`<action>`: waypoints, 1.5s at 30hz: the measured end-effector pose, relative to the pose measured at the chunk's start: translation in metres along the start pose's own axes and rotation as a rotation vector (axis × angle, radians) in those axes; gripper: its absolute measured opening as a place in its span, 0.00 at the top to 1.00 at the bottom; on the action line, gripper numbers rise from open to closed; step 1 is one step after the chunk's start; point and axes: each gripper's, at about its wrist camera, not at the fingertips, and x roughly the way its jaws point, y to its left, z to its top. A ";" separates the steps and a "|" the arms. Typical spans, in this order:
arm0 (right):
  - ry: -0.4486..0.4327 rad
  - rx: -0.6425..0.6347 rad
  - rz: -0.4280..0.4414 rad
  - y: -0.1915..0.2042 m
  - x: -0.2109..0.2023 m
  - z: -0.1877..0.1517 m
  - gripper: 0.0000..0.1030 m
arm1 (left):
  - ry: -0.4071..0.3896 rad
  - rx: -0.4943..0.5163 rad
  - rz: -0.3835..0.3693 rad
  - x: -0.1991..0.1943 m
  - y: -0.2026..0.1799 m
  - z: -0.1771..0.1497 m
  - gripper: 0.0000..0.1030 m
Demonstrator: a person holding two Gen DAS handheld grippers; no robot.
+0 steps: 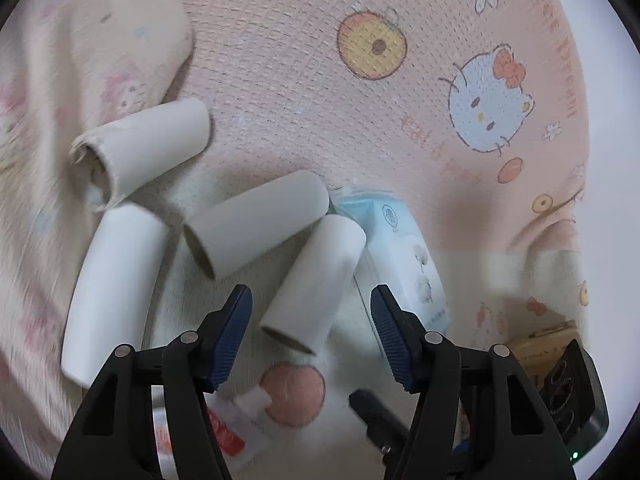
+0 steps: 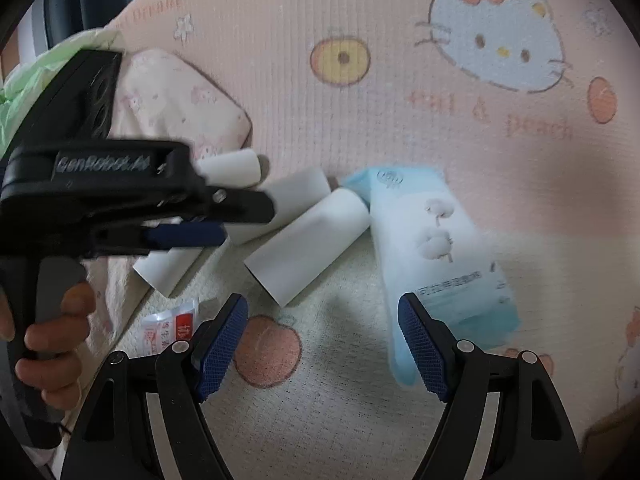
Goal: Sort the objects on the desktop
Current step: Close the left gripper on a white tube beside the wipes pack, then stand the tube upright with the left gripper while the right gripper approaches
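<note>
Several pale cardboard tubes lie in a loose cluster on a pink cartoon-print cloth (image 1: pixel 280 80). My left gripper (image 1: pixel 311 294) is open, and the near end of one tube (image 1: pixel 316 264) lies between its blue pads (image 1: pixel 236 332) without touching them. A light blue tissue pack (image 1: pixel 404 256) rests against that tube's right side. In the right wrist view my right gripper (image 2: pixel 322 300) is open over bare cloth, between the same tube (image 2: pixel 308 248) and the tissue pack (image 2: pixel 432 240), holding nothing. The left gripper (image 2: pixel 192 234), held by a hand (image 2: pixel 56 340), reaches in from the left.
A red and white sachet (image 1: pixel 224 428) and a black item (image 1: pixel 376 412) lie near the left gripper's base. A brown box (image 1: pixel 548 348) sits at the lower right. A pink printed pouch (image 2: pixel 180 104) and a green plastic bag (image 2: pixel 48 68) lie at the far left.
</note>
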 end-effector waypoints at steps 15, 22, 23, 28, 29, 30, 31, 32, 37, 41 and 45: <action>0.004 -0.060 0.034 -0.002 0.004 -0.006 0.26 | 0.117 -0.023 0.002 0.031 0.000 -0.011 0.61; 0.007 -0.082 0.030 0.000 0.007 -0.013 0.26 | 0.138 -0.040 -0.027 0.030 -0.007 -0.025 0.66; 0.011 -0.079 0.034 0.000 0.006 -0.015 0.26 | 0.141 -0.043 -0.034 0.030 -0.008 -0.028 0.67; 0.013 -0.106 0.040 0.005 0.003 -0.023 0.26 | 0.157 -0.080 -0.067 0.030 -0.009 -0.039 0.68; 0.011 -0.109 0.036 0.006 0.003 -0.024 0.26 | 0.166 -0.089 -0.084 0.030 -0.009 -0.041 0.70; 0.009 -0.111 0.041 0.005 0.003 -0.025 0.26 | 0.170 -0.094 -0.090 0.030 -0.010 -0.043 0.71; 0.010 -0.111 0.045 0.005 0.003 -0.026 0.26 | 0.171 -0.100 -0.091 0.029 -0.011 -0.045 0.72; 0.012 -0.109 0.047 0.004 0.003 -0.027 0.26 | 0.168 -0.098 -0.092 0.028 -0.012 -0.047 0.73; 0.035 -0.123 0.050 0.004 0.004 -0.035 0.39 | 0.165 -0.052 -0.092 0.027 -0.021 -0.060 0.73; 0.039 -0.146 0.016 0.006 0.001 -0.043 0.42 | 0.152 -0.062 -0.113 0.025 -0.022 -0.068 0.73; 0.033 -0.132 0.016 -0.001 -0.003 -0.046 0.43 | 0.155 -0.102 -0.171 0.022 -0.023 -0.071 0.73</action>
